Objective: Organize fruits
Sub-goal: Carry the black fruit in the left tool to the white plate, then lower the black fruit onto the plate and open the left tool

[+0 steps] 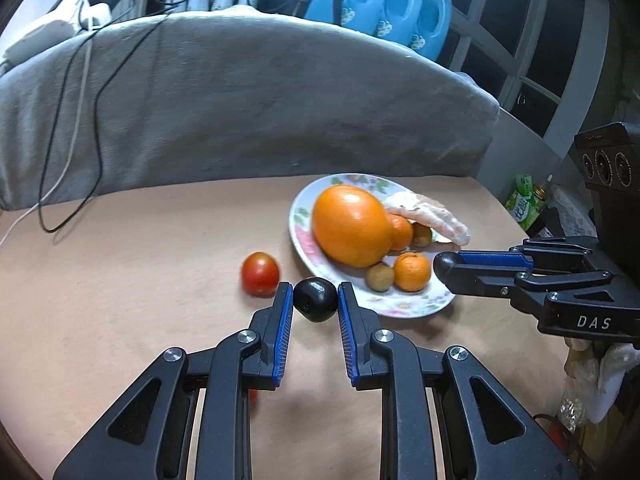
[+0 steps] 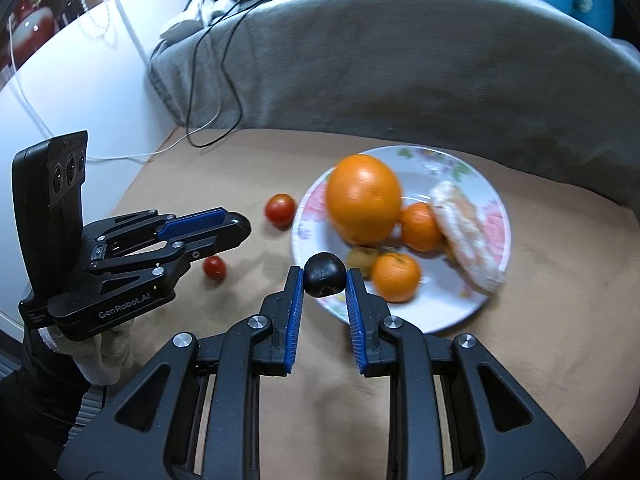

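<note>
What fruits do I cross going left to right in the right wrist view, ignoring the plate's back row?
Small tomato on the table, larger tomato, dark fruit held in the right gripper, front mandarin on the plate, peeled citrus piece.

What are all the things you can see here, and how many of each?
Plate: one, white with flowers, on the table.
Big orange: one, orange, on plate.
Small oranges: two, orange, on plate.
Small brownish fruits: two, on plate.
Peeled citrus piece: one, pale, on plate.
Tomatoes: two, red, on table beside plate.
Dark fruits: two, black, one in each gripper.
Table: one, tan.
Blue bottles: three, at the back.
Left gripper: black, jaws shut on a dark fruit.
Right gripper: black, same.
</note>
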`<state>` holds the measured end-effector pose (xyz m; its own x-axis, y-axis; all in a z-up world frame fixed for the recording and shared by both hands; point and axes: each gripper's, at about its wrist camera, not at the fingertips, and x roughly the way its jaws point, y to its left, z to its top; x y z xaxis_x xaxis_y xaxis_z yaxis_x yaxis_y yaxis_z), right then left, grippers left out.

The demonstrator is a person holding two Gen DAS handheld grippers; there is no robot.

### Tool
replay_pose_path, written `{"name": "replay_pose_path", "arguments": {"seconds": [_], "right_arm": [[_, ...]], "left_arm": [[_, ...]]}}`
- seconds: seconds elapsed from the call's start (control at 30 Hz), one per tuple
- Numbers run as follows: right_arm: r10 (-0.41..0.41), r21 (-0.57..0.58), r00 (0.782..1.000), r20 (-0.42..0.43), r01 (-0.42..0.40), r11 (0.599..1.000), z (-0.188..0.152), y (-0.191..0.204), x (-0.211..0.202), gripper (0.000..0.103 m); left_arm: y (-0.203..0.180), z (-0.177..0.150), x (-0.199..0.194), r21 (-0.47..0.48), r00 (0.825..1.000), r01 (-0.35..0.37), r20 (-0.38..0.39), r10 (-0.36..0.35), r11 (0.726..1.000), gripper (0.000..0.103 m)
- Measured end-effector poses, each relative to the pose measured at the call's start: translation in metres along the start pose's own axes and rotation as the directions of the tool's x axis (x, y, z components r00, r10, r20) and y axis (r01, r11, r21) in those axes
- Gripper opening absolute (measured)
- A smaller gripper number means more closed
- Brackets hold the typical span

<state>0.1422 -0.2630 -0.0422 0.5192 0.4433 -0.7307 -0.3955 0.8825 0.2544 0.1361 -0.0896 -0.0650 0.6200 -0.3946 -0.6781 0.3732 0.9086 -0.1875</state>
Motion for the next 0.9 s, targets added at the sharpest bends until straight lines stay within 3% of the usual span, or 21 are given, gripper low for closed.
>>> {"name": "replay_pose_path", "arguments": {"seconds": [0.4, 0.9], "right_arm": [[-0.038, 0.061, 0.999, 0.011, 0.038, 0.997, -0.006, -0.040, -0.008, 0.023], [-0.017, 0.104, 1.000, 0.010, 0.016, 0.994, -0.006, -0.058, -0.003, 0.023]], "left_arm": [[-0.031, 0.007, 0.025, 0.027, 0.999, 0.028, -0.029, -0.027, 0.999, 0.021], [-0.045, 0.013, 0.034, 0.056, 0.999, 0.022, -0.047, -0.020, 0.998, 0.023]]}}
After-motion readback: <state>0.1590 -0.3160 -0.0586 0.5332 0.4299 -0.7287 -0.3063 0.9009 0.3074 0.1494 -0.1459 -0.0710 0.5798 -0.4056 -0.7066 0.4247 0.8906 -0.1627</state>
